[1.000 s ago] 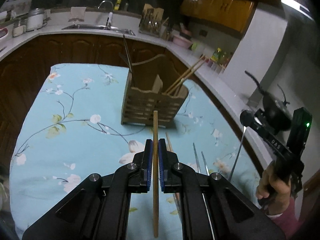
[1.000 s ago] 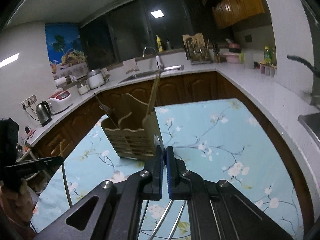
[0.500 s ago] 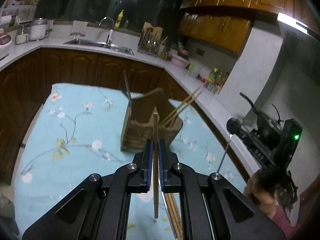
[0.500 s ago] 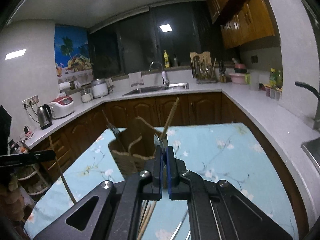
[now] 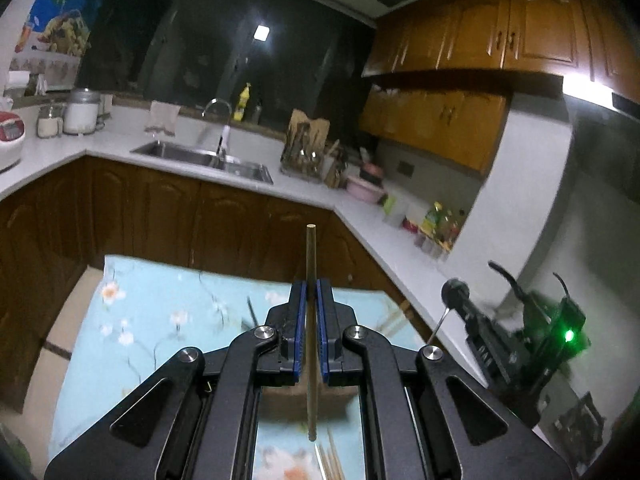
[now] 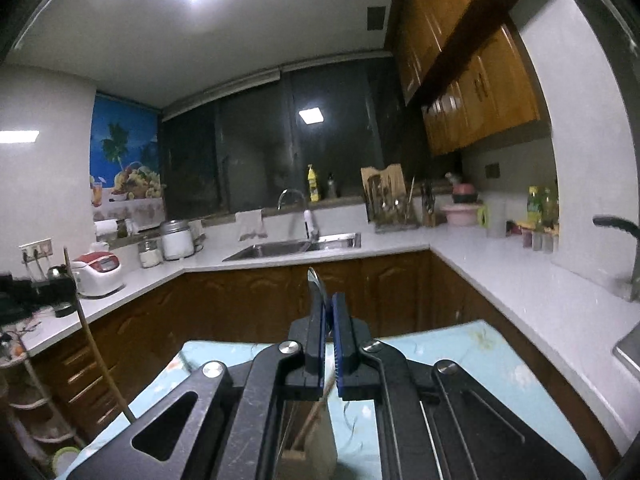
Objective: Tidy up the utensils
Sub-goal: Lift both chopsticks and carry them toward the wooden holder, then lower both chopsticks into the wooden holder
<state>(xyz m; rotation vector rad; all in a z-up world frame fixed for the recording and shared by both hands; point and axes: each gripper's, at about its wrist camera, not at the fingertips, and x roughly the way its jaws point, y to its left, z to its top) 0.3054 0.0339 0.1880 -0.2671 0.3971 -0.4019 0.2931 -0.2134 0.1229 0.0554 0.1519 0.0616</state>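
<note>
My left gripper [image 5: 311, 286] is shut on a wooden chopstick [image 5: 310, 252] that stands upright through the jaws, raised above the table. My right gripper [image 6: 328, 300] is shut on a metal utensil, a spoon [image 6: 314, 280] by its rounded tip, also raised. The wooden utensil holder [image 6: 308, 444] shows only partly, below the right gripper's fingers, with a chopstick leaning in it. In the left wrist view the right gripper [image 5: 456, 292] holds its thin metal utensil [image 5: 438, 326] at the right. In the right wrist view the left gripper's chopstick [image 6: 96, 344] shows at the left.
The table carries a light blue floral cloth [image 5: 160, 312]. More chopsticks [image 5: 330, 460] lie on it below the left gripper. White counters [image 6: 500, 276] with a sink [image 6: 296, 248] run around the table over brown cabinets.
Both grippers have risen and tilted up with their utensils. The holder has dropped from the middle of both views to below the fingers.
</note>
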